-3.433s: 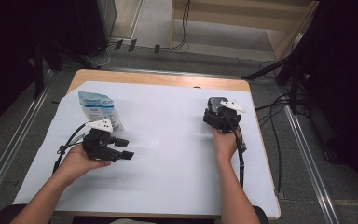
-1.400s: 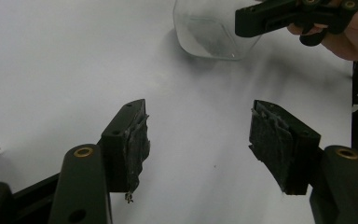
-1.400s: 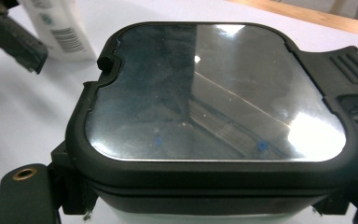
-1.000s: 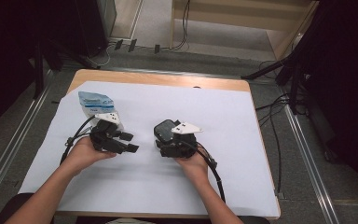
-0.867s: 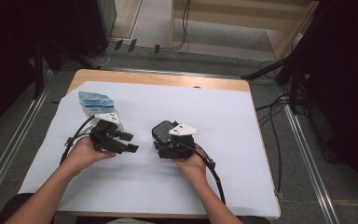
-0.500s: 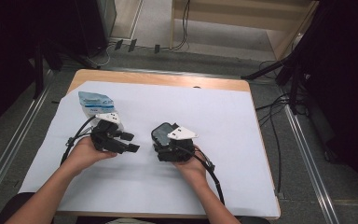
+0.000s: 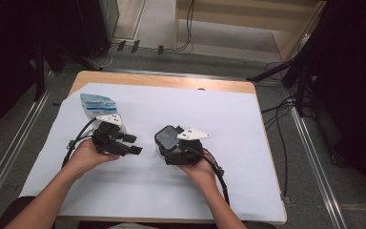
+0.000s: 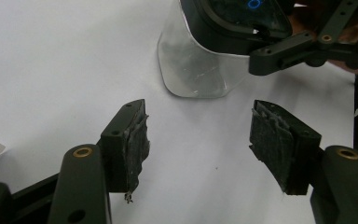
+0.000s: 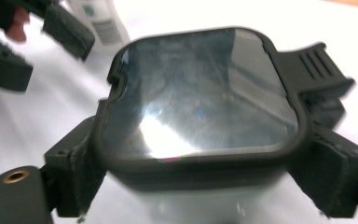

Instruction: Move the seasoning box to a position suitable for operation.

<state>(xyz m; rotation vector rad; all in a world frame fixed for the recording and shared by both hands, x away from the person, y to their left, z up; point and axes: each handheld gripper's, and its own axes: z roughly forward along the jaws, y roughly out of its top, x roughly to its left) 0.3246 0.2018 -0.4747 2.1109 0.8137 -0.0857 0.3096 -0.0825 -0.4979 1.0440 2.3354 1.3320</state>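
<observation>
The right gripper (image 7: pixel 169 143) grips a clear container with a dark lid (image 7: pixel 167 137), one jaw pressed on each side of it just under the lid's rim, as the right gripper view shows (image 9: pixel 200 154). The container stands upright, its base on or just above the white sheet (image 7: pixel 248 143) that covers the tabletop, near the sheet's middle.

The left gripper (image 7: pixel 132 144) is open and holds nothing. In the left gripper view its two padded jaws stand apart with bare sheet between them, and the container (image 8: pixel 200 70) lies straight ahead of them, close but not touching. Taking the container as the landmark, the left gripper sits just beside it on its left, jaws pointed at its clear wall below the lid. A blue and white pouch (image 7: pixel 96 106) lies beyond the left gripper, farther from the container.

The coming move probably turns on this line-up: the open left gripper is aimed at the container's body, while the lid's tab (image 9: pixel 314 60) sticks out on the far side, away from it.
</observation>
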